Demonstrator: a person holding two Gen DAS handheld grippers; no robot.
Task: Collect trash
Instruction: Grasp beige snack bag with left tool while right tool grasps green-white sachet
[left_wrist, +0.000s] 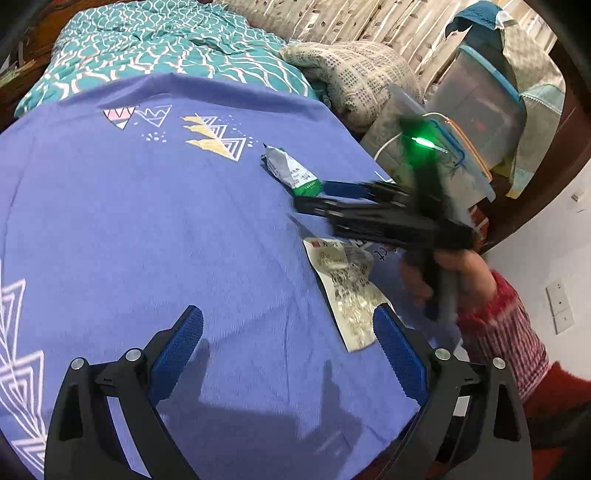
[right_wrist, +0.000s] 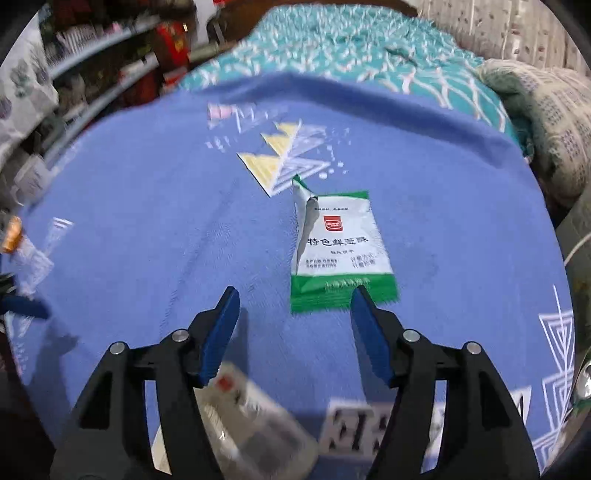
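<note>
Trash on a blue patterned bedsheet (left_wrist: 147, 229): clear crinkled printed wrapper (left_wrist: 351, 295) near the edge, green-and-white snack packet (right_wrist: 338, 251) flat beyond it, left tongs (left_wrist: 291, 332) wide open, empty, right tongs (right_wrist: 295, 314) parted, empty, just short of the packet.

The blue sheet (right_wrist: 147, 221) is matt woven cloth. The green-and-white wrapper (right_wrist: 338, 251) looks glossy, crinkled plastic. The left gripper's pads (left_wrist: 400, 354) are knurled blue.
</note>
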